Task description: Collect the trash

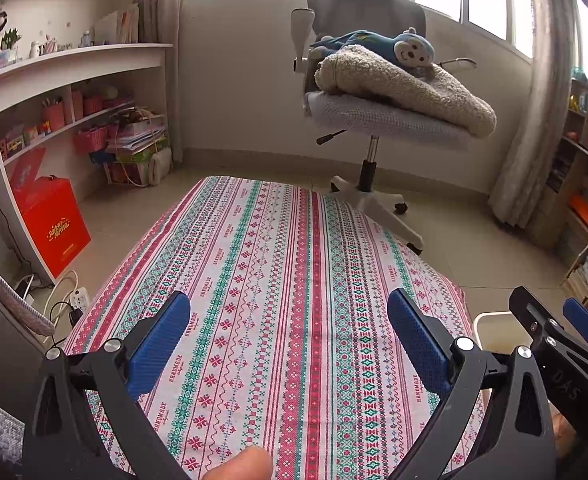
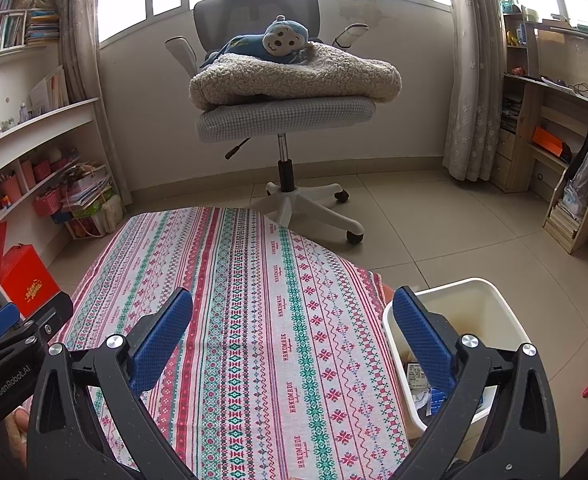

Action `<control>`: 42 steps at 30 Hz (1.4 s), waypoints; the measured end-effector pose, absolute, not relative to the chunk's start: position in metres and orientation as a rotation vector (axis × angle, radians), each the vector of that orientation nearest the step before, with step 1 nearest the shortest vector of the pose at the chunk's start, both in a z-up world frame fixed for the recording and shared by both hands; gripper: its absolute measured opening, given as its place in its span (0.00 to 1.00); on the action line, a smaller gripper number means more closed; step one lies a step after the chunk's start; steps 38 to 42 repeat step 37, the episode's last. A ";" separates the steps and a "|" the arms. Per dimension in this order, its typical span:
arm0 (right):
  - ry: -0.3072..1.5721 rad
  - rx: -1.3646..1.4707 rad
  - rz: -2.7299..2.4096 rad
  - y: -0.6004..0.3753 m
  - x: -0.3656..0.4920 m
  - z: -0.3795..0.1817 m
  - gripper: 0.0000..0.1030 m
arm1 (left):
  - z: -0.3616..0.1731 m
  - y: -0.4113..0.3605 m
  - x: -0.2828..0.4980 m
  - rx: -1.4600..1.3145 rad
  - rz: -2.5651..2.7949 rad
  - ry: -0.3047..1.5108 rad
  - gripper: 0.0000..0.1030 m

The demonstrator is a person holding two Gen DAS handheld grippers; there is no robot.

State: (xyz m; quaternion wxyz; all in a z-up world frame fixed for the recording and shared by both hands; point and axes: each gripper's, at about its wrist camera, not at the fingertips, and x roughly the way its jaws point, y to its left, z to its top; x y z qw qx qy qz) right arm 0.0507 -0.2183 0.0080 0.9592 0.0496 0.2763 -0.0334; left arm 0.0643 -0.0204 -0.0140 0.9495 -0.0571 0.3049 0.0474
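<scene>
A white bin (image 2: 489, 300) stands on the floor at the table's right edge, with paper and blue wrapper scraps (image 2: 425, 388) at its bottom; its rim (image 1: 489, 320) also shows in the left wrist view. The patterned tablecloth (image 1: 278, 280) (image 2: 254, 300) shows no loose trash. My left gripper (image 1: 290, 312) hovers open over the cloth, nothing between its blue pads. My right gripper (image 2: 294, 312) is open too, its right finger (image 2: 425, 336) over the bin's near wall. Each gripper appears in the other's view: the right one (image 1: 573, 332), the left one (image 2: 10, 332).
A grey office chair (image 2: 286, 112) with a folded blanket and a blue plush monkey (image 2: 282, 40) stands beyond the table. White shelves (image 1: 74, 80) and a red box (image 1: 54, 224) line the left; wooden shelves (image 2: 553, 120) line the right. A power strip (image 1: 78, 300) lies on the floor at left.
</scene>
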 end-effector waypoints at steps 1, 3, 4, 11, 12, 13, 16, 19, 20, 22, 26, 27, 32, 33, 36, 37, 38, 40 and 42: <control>0.560 0.102 -0.068 -0.218 0.050 0.007 0.93 | -0.014 -0.021 0.064 -0.115 0.097 0.620 0.93; 0.557 0.104 -0.067 -0.219 0.049 0.007 0.93 | -0.014 -0.021 0.064 -0.115 0.093 0.619 0.93; 0.554 0.103 -0.067 -0.218 0.048 0.007 0.93 | -0.014 -0.020 0.064 -0.115 0.091 0.618 0.93; 0.550 0.102 -0.077 -0.221 0.046 0.009 0.93 | -0.012 -0.021 0.061 -0.113 0.085 0.609 0.93; 0.550 0.102 -0.078 -0.222 0.045 0.010 0.93 | -0.012 -0.022 0.061 -0.115 0.082 0.610 0.93; 0.549 0.102 -0.080 -0.223 0.045 0.010 0.93 | -0.012 -0.022 0.061 -0.118 0.078 0.613 0.93; 0.545 0.100 -0.083 -0.224 0.043 0.011 0.93 | -0.011 -0.021 0.062 -0.136 0.059 0.624 0.93; 0.544 0.102 -0.085 -0.225 0.043 0.013 0.93 | -0.009 -0.020 0.061 -0.154 0.046 0.619 0.93; 0.544 0.104 -0.086 -0.226 0.043 0.013 0.93 | -0.008 -0.022 0.061 -0.149 0.048 0.615 0.93; 0.544 0.105 -0.086 -0.226 0.042 0.013 0.93 | -0.008 -0.022 0.059 -0.146 0.043 0.601 0.92; 0.543 0.104 -0.084 -0.226 0.043 0.014 0.93 | -0.006 -0.027 0.057 -0.117 0.028 0.570 0.74; 0.543 0.103 -0.084 -0.226 0.044 0.015 0.93 | -0.005 -0.028 0.057 -0.115 0.023 0.568 0.74; 0.541 0.104 -0.085 -0.226 0.044 0.015 0.93 | -0.004 -0.028 0.056 -0.119 0.031 0.560 0.88; 0.541 0.105 -0.084 -0.226 0.044 0.015 0.93 | -0.003 -0.028 0.056 -0.114 0.043 0.561 0.91; 0.540 0.105 -0.082 -0.226 0.044 0.015 0.93 | -0.003 -0.029 0.056 -0.109 0.056 0.569 0.93; 0.539 0.104 -0.082 -0.226 0.044 0.015 0.93 | -0.003 -0.029 0.056 -0.109 0.058 0.572 0.93; 0.539 0.104 -0.082 -0.226 0.044 0.015 0.93 | -0.003 -0.029 0.056 -0.109 0.058 0.572 0.93; 0.539 0.104 -0.082 -0.226 0.044 0.015 0.93 | -0.003 -0.029 0.056 -0.109 0.058 0.572 0.93; 0.539 0.104 -0.082 -0.226 0.044 0.015 0.93 | -0.003 -0.029 0.056 -0.109 0.058 0.572 0.93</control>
